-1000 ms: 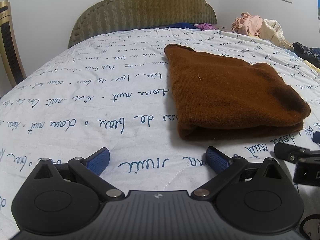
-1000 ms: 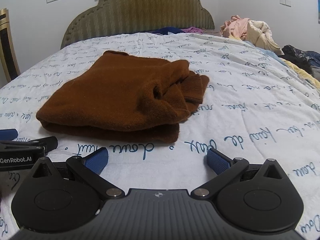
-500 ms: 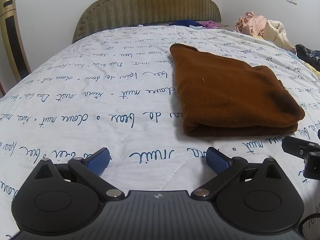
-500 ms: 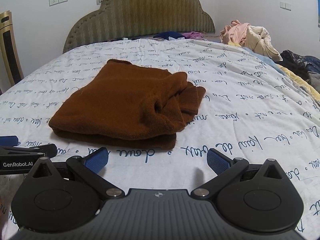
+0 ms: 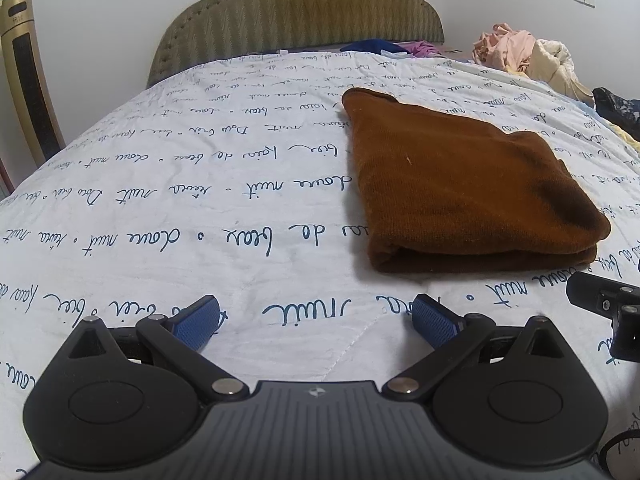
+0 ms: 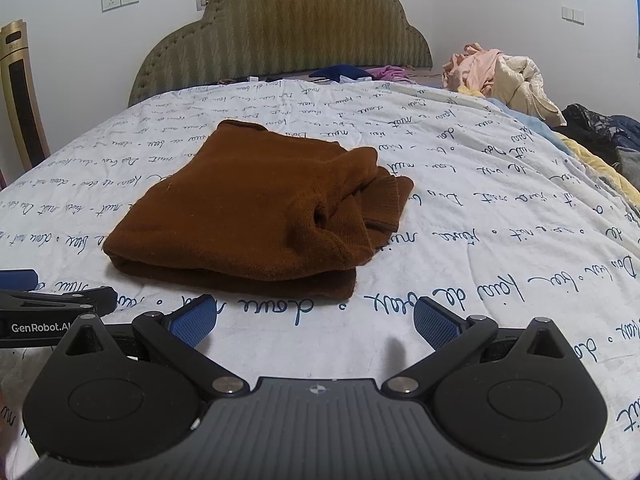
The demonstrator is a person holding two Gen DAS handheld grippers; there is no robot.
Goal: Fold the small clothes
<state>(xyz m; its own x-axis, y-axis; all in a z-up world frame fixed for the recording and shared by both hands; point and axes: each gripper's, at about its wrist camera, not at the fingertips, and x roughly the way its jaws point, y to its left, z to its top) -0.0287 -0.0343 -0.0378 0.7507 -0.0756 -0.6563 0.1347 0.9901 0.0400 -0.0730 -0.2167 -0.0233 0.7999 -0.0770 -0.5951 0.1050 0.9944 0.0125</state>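
Observation:
A brown knitted sweater (image 5: 460, 184) lies folded on the white bedspread with blue script (image 5: 180, 208). In the right wrist view the sweater (image 6: 256, 208) shows a bunched sleeve and cuff at its right side. My left gripper (image 5: 316, 318) is open and empty, just short of the sweater's near left corner. My right gripper (image 6: 314, 320) is open and empty, just short of the sweater's near edge. Each gripper's side shows at the edge of the other's view.
A padded olive headboard (image 5: 296, 16) stands at the far end. A heap of pale clothes (image 6: 496, 76) and dark garments (image 6: 600, 128) lie on the right side of the bed. A gold-framed unit (image 5: 28, 80) stands at the left wall.
Both grippers have drawn back and risen a little from the sweater, which now sits farther off. The sweater has not moved. Both grippers stay open.

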